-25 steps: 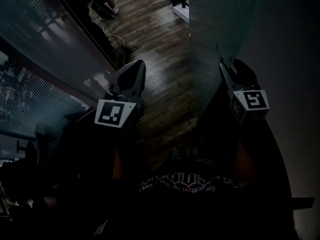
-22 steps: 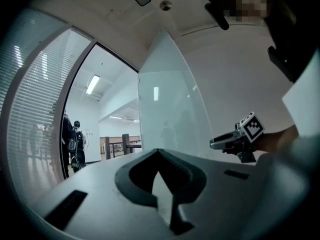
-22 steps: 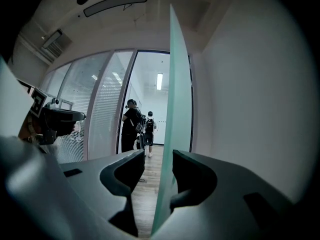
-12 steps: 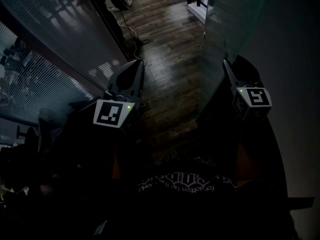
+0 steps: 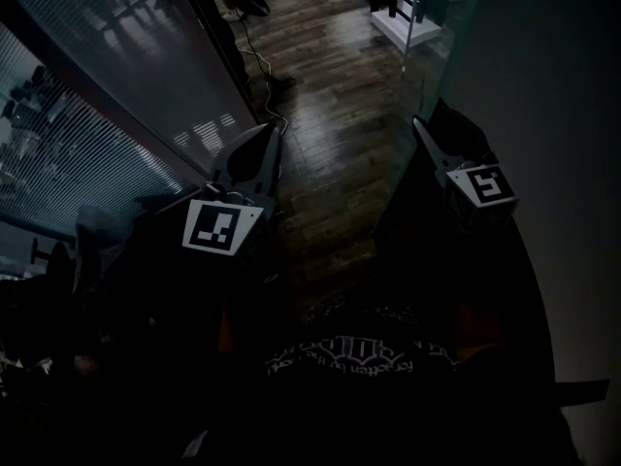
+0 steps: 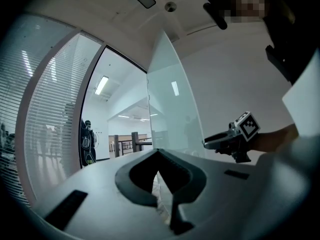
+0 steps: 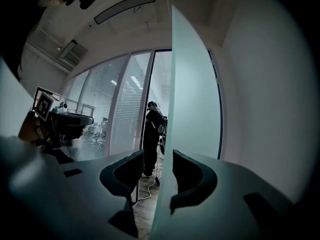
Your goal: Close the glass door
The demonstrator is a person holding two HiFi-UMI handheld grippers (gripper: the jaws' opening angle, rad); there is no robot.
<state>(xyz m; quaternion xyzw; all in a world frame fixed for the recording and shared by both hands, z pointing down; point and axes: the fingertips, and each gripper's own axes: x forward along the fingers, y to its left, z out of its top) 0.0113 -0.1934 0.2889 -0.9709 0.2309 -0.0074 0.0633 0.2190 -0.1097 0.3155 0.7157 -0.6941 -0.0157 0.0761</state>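
Note:
The frosted glass door stands ajar, its free edge pointing at me; it also shows in the left gripper view and along the right of the head view. My right gripper is open and straddles that edge, with floor visible between the left jaw and the glass. From the head it sits low beside the door. My left gripper is shut on nothing, held over the wooden floor, well left of the door.
A glass wall with blinds runs along the left. A person stands in the doorway beyond, and a cable trails on the dark wooden floor. A white wall is close on the right.
The head view has slid forward along the floor. The right gripper has shifted a little left and up along the door edge. The left gripper keeps its place and stays shut.

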